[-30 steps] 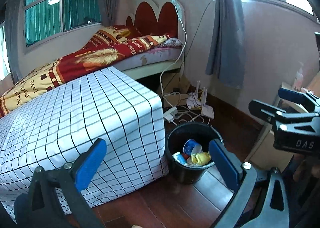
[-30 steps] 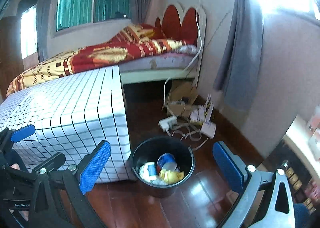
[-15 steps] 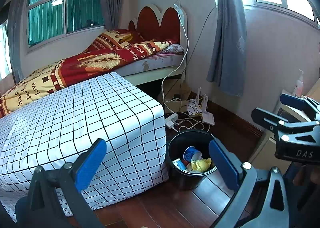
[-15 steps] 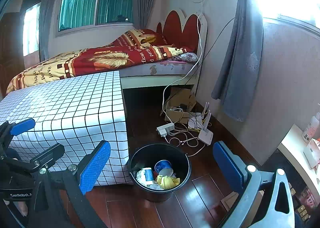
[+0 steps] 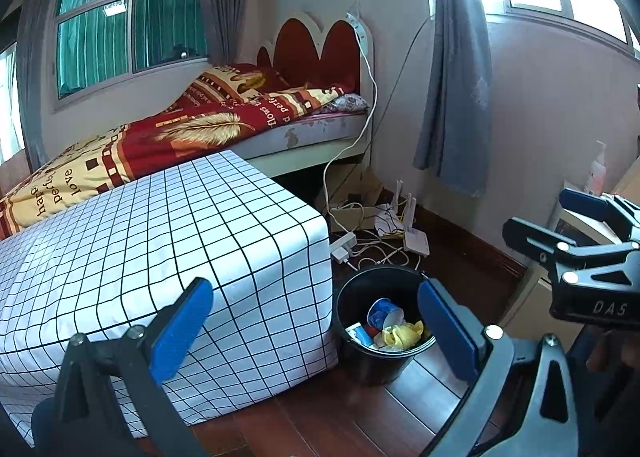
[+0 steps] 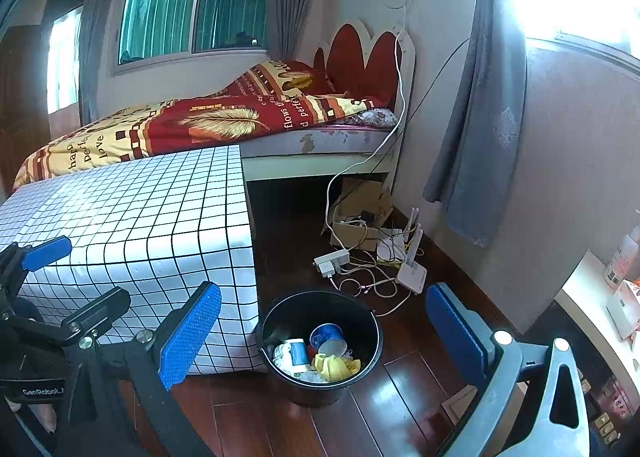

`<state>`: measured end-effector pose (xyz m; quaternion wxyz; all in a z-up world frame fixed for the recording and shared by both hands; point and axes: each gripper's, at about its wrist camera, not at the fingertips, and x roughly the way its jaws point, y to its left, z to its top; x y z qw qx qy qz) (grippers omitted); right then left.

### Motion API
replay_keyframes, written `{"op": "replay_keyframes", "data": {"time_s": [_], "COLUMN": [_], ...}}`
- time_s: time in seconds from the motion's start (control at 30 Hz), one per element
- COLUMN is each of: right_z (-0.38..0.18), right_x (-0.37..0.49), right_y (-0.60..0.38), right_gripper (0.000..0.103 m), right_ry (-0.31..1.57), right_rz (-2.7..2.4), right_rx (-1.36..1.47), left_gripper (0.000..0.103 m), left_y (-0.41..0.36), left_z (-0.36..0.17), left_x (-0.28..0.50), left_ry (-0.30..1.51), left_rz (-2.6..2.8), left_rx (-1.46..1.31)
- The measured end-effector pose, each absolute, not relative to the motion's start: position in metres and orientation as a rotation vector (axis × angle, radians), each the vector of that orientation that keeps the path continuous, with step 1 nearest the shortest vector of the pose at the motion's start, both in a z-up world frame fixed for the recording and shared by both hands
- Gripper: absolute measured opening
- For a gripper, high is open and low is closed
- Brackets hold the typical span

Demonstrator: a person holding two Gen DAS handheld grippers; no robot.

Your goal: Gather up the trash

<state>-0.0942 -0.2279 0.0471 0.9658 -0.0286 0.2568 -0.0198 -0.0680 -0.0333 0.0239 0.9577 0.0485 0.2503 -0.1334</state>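
A black bucket [image 5: 372,361] stands on the wooden floor beside the cloth-covered table. Inside it lie a blue paper cup [image 5: 382,311], a crumpled yellow wrapper [image 5: 402,333] and other scraps. My left gripper [image 5: 316,331] hangs open and empty, above and short of the bucket. At the right edge my right gripper [image 5: 552,217] shows, open too. In the right wrist view the bucket [image 6: 316,391] sits low between the blue pads of the right gripper [image 6: 324,333], well below them. The cup [image 6: 328,335] and yellow wrapper [image 6: 334,365] show inside. The left gripper [image 6: 72,281] is at the left.
A table under a white grid cloth [image 5: 160,237] fills the left, with a bed [image 5: 200,129] behind it. A power strip, tangled cables [image 6: 360,269], a router and a cardboard box [image 6: 360,213] lie on the floor past the bucket. A pale shelf [image 6: 592,297] stands at the right.
Both grippers have risen and drawn back, so the bucket sits lower and smaller in each view. The jaws stay open and nothing was picked up.
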Motion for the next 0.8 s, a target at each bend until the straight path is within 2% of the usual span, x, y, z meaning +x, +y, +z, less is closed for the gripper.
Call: {"op": "replay_keyframes", "data": {"time_s": [0.8], "right_z": [0.0485], "right_x": [-0.0935], "right_y": [-0.2269], "right_gripper": [0.103], "right_ry": [0.524], "right_rz": [-0.037], "right_rx": [-0.062], "left_gripper": [0.103], "left_y": [-0.0318], "left_z": [0.0297], "left_x": [-0.064], "left_ry": [0.491], "left_rz": [-0.273], "left_rx": [0.093]}}
